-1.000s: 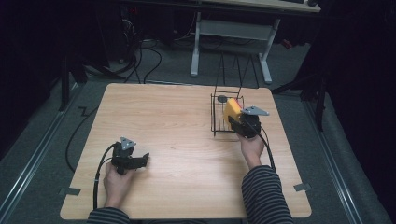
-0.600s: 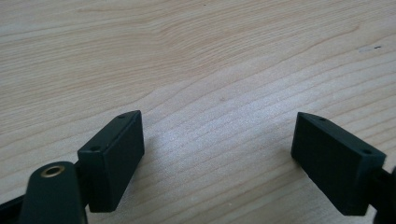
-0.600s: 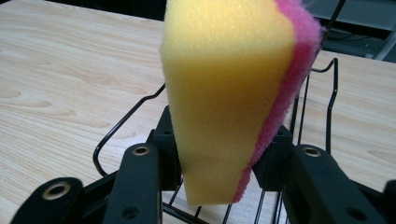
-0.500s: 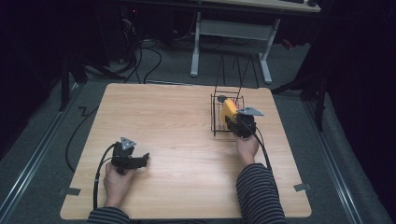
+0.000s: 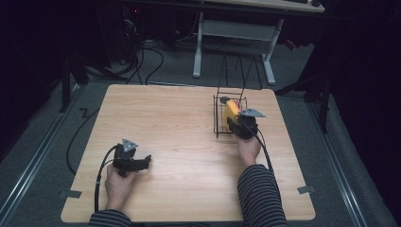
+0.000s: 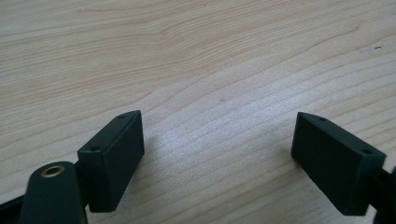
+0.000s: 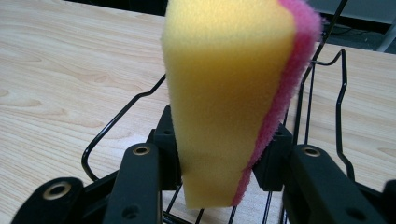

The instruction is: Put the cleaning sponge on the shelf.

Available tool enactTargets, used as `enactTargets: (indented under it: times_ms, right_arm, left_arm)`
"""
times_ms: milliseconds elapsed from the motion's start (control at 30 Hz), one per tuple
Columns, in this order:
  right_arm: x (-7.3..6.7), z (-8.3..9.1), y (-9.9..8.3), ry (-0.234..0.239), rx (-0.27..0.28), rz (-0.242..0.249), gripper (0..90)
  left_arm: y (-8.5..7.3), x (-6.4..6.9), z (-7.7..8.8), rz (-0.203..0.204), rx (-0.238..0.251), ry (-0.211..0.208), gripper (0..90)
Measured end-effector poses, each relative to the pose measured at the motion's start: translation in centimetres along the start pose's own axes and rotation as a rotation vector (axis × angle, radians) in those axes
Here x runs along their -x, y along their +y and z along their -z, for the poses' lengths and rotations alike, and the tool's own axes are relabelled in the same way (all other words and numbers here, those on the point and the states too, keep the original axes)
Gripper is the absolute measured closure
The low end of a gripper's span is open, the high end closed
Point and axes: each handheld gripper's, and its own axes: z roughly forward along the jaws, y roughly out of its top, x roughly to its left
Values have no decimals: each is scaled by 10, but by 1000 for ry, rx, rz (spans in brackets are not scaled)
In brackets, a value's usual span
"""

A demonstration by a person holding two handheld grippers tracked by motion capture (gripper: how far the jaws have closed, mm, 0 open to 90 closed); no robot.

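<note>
A yellow sponge (image 7: 224,93) with a pink scouring face stands on end between the jaws of my right gripper (image 7: 219,158), which is shut on it. In the high view the sponge (image 5: 230,111) is held over a black wire rack (image 5: 221,118) at the table's right. My right gripper (image 5: 239,124) hangs at the rack's near right side. My left gripper (image 5: 144,163) rests low at the table's near left. Its pads (image 6: 114,156) stand wide open just above bare wood, with nothing between them.
The light wooden table (image 5: 175,123) has open surface across its middle and left. A cable (image 5: 101,172) trails from the left gripper over the near edge. Behind the table stand a white desk frame (image 5: 231,33) and floor cables.
My right gripper has shifted a little toward the person with the sponge still in it. The left gripper has stayed put.
</note>
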Motion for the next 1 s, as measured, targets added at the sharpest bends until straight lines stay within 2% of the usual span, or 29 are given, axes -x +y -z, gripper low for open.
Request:
enactTargets:
  times_ms: [200,367,600,867,1000]
  right_arm:
    - [1,-1,0,4,1,-3,603]
    - [4,-1,-1,19,-10,-45,519]
    - [7,-1,-2,29,-31,-56,407]
    - [6,1,-1,39,-32,-52,386]
    - [7,1,-1,28,-33,-47,409]
  left_arm:
    - [0,0,0,0,0,0,177]
    - [0,0,0,0,0,0,177]
    - [0,0,0,0,0,0,177]
    - [0,0,0,0,0,0,177]
    - [0,0,0,-1,0,0,177]
